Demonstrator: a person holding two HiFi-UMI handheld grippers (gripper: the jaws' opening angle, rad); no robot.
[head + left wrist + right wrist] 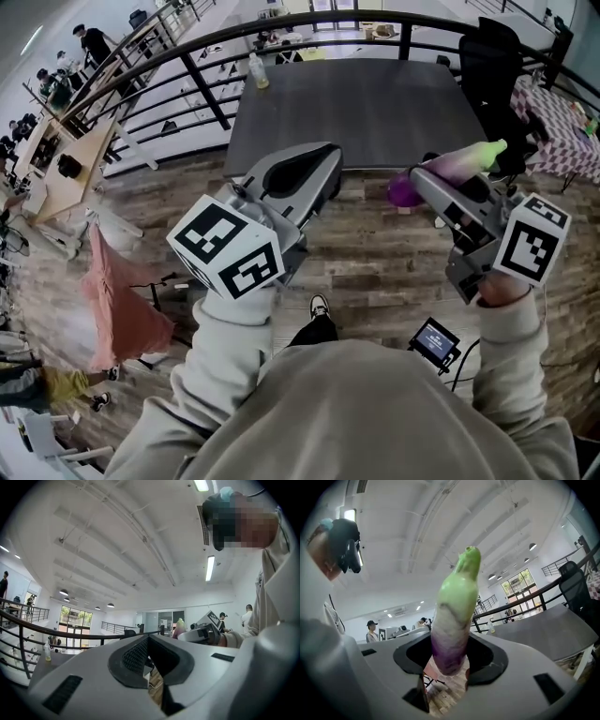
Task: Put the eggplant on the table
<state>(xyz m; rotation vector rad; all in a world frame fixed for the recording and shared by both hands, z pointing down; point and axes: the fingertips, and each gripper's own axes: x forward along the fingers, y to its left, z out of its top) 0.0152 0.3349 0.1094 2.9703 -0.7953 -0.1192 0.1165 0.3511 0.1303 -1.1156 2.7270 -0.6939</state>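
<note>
Eggplant (452, 616) is up in the air, purple end clamped in the right gripper (424, 176), green tip poking toward the dark table (375, 103). Wood floor (375, 262) underneath, railing (187, 58) behind. Left gripper (326, 156) looks closed, empty.

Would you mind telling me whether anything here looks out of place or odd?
Nothing looks spilled or broken. The one oddity is the eggplant in the right gripper: held only by its purple end, it juts beyond the jaws, pale green at the tip.
</note>
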